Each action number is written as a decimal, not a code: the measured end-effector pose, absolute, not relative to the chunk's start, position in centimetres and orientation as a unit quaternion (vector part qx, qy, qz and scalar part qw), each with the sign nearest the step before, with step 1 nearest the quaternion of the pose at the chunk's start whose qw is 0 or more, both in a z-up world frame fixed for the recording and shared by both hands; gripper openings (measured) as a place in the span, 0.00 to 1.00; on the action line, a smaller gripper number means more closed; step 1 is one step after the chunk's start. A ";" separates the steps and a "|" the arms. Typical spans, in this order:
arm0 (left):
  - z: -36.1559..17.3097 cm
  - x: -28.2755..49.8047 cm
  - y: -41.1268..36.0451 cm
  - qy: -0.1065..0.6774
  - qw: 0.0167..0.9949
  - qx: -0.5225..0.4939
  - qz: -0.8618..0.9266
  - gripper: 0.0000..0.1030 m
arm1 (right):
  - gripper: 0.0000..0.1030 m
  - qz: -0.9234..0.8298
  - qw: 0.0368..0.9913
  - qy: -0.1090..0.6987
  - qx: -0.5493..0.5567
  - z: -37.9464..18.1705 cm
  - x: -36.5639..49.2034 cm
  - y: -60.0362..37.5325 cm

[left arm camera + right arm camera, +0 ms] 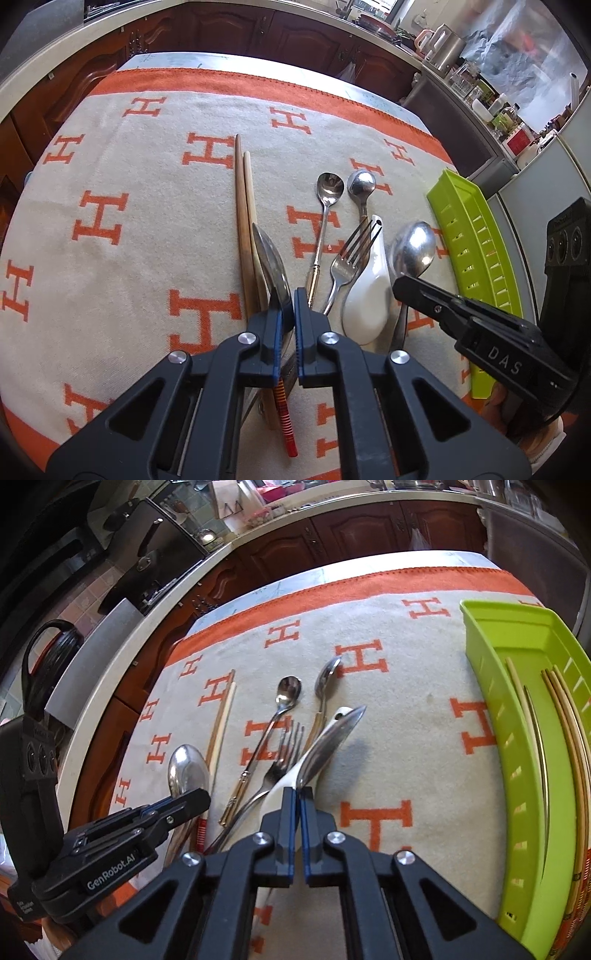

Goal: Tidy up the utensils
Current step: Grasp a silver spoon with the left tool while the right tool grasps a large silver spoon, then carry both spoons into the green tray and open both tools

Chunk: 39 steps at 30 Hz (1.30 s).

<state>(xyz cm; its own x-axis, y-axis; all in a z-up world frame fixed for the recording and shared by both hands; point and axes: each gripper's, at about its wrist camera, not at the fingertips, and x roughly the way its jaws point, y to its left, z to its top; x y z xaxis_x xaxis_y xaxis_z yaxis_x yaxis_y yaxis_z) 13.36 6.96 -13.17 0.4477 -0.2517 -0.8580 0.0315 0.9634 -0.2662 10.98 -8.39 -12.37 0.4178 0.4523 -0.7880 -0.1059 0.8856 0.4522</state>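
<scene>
— What has the left gripper (288,302) got?
— It's clamped on a steel spoon with a red striped handle (273,266), beside the chopsticks (243,221).
— And the right gripper (298,797)?
— Clenched on another steel spoon (325,742), lifted over the white ceramic spoon (365,295). The green tray (517,775) sits at the cloth's (129,240) right edge.

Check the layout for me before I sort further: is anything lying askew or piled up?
Yes. The fork lies tilted across the white ceramic spoon, overlapping it, while the chopsticks and small spoons lie apart on the cloth.
</scene>
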 end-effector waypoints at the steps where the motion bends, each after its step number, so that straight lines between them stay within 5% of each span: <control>1: -13.1 13.3 7.0 0.518 0.845 -0.107 -0.084 0.03 | 0.02 0.175 0.825 0.510 0.168 -12.2 10.9 -8.3; 17: -8.2 10.5 5.0 0.491 0.857 -0.103 -0.121 0.03 | 0.02 0.197 0.848 0.456 0.182 -6.7 7.7 -12.9; 26: -3.5 10.5 -2.5 0.478 0.851 -0.097 -0.192 0.03 | 0.02 0.141 0.884 0.433 0.103 -1.5 5.6 -20.3; 39: -4.9 13.5 -14.0 0.514 0.825 -0.093 -0.215 0.03 | 0.03 0.103 0.849 0.510 -0.086 -8.2 9.3 -21.4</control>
<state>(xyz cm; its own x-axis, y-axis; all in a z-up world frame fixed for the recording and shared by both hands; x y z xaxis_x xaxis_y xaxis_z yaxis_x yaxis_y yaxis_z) 13.49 -14.00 -4.94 0.3792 -0.4505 -0.8082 0.2598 0.8902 -0.3743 9.32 -21.37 -8.22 0.4579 0.0868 -0.8847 -0.2618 0.9643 -0.0409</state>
